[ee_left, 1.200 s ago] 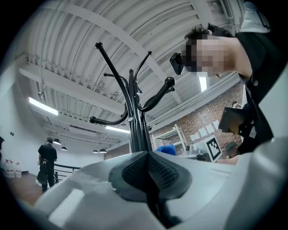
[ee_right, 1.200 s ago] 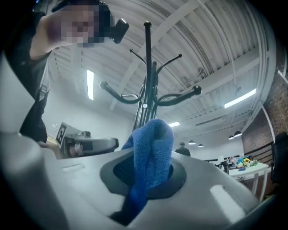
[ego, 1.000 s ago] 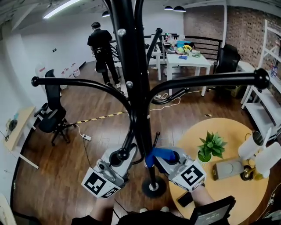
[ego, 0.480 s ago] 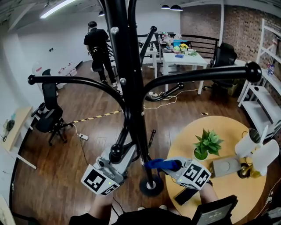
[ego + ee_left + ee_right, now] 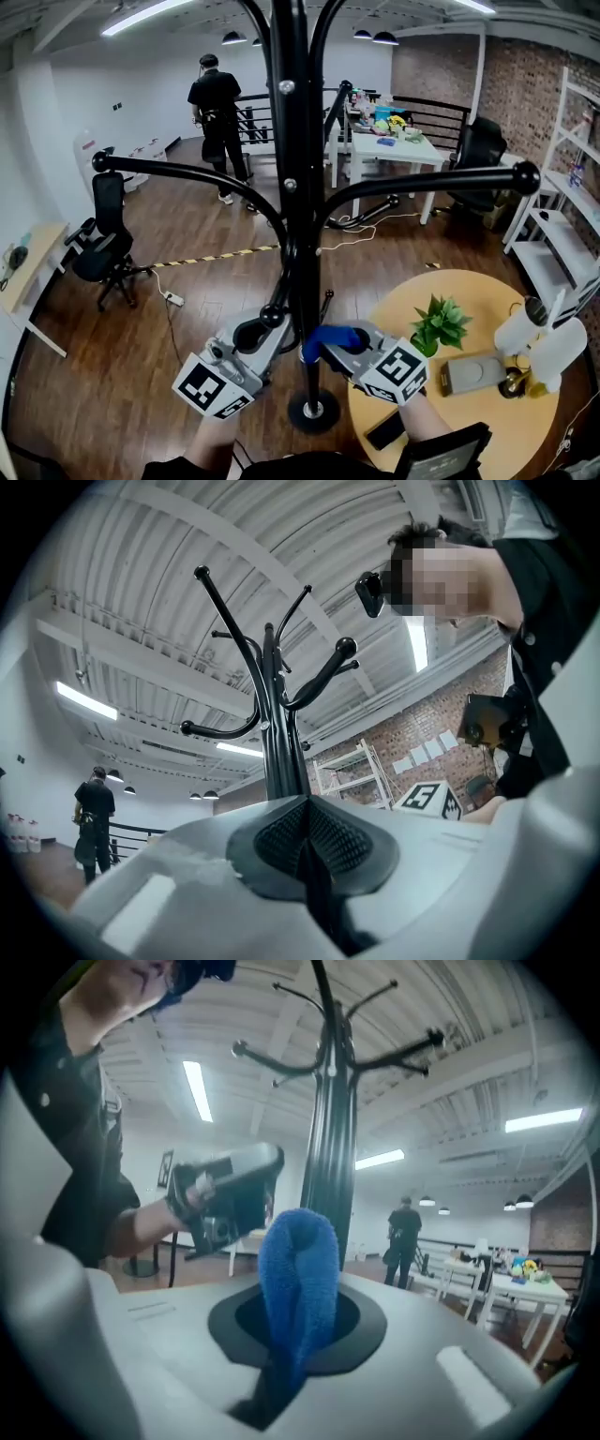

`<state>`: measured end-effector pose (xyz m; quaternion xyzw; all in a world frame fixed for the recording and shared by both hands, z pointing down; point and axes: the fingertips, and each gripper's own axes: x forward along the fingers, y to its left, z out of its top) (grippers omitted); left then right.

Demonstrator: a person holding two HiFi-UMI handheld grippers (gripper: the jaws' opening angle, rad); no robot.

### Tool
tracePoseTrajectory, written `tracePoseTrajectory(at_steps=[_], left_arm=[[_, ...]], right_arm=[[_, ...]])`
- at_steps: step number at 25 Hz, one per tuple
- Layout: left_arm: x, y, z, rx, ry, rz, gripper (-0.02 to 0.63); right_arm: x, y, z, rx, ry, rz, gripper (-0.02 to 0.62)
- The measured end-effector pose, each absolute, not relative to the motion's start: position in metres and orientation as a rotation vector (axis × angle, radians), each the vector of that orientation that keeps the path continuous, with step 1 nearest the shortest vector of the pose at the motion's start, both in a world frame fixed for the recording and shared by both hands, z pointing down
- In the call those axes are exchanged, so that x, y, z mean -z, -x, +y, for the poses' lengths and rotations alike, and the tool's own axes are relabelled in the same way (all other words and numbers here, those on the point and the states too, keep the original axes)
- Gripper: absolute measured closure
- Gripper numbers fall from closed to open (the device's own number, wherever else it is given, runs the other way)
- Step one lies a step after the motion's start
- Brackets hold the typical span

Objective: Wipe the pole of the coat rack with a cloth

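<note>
The black coat rack pole (image 5: 298,225) rises through the middle of the head view, with curved arms spreading left and right and a round base (image 5: 312,411) on the wood floor. My right gripper (image 5: 330,343) is shut on a folded blue cloth (image 5: 328,338), and the cloth presses against the lower pole from the right. In the right gripper view the blue cloth (image 5: 298,1279) sticks up between the jaws, with the pole (image 5: 328,1176) just behind it. My left gripper (image 5: 272,336) sits against the pole's left side. In the left gripper view its jaws (image 5: 305,841) are shut with nothing between them.
A round yellow table (image 5: 487,412) at the right carries a potted plant (image 5: 441,323), white bottles (image 5: 523,330) and a grey pad. White shelves (image 5: 562,234) line the right wall. An office chair (image 5: 103,253) stands at the left. A person in black (image 5: 217,103) stands far back, near a white table (image 5: 394,141).
My right gripper slid the cloth lower along the pole, then came back up slightly. My left gripper has stayed beside the pole. The head camera has shifted a little.
</note>
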<state>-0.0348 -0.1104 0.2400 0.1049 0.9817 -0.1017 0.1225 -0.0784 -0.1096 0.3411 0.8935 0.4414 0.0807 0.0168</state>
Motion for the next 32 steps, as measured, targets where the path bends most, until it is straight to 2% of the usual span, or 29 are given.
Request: tracePoseTrajectory(at_steps=[5,10,16,23,32], left_arm=[[-0.225,0.031,-0.112,0.331,-0.251,2.833,0.603],[-0.203,0.026,-0.121,0.383,-0.205,2.786,0.603],[-0.193,0.013,-0.126,0.420,-0.196,2.766,0.603],[-0.191,0.012,-0.138,0.448,-0.167,2.766,0.603],[-0.190,0.006,-0.145,0.423,-0.197,2.757,0.603]], right_arm=[[-0.191,0.077,-0.122,0.139,-2.505,1.360,0.572],[-0.078,0.082,-0.136,0.113,-2.204,1.334,0.572],[-0.005,0.085,-0.207,0.221,-1.940,1.318,0.572],[0.025,0.114,-0.269,0.344,-1.769,1.391,0.572],[-0.014,0.122,-0.212,0.269,-1.877,1.483,0.572]])
